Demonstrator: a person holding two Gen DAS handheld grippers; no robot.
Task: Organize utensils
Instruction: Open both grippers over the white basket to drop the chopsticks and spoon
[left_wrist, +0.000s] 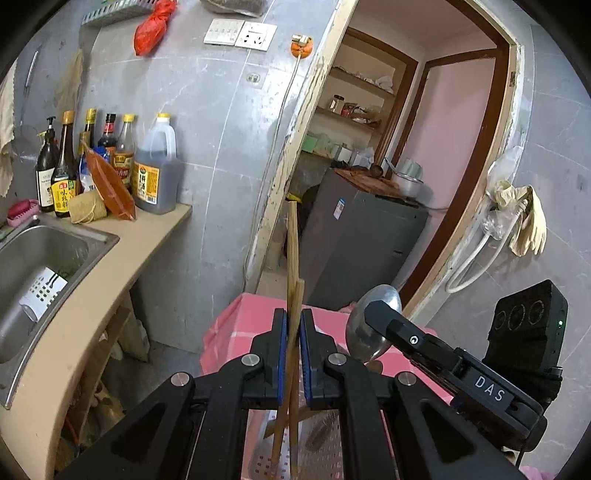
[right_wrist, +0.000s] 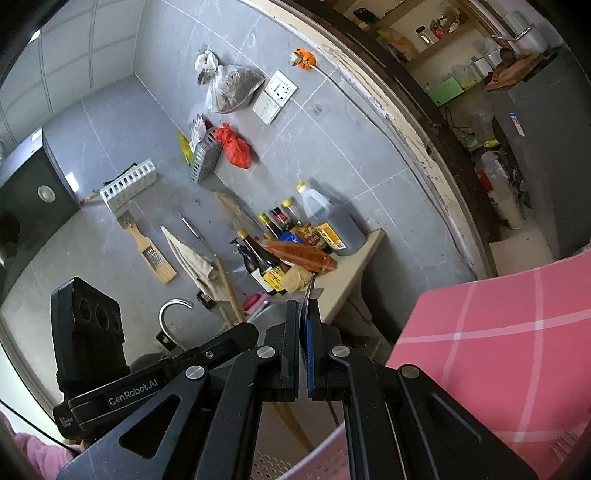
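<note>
The left gripper is squeezed tight on two wooden chopsticks that stick up, over a pink tray. Just to its right, the right gripper pinches a metal spoon by its thin handle. Farther left lies a white utensil holder inside the sink.
</note>
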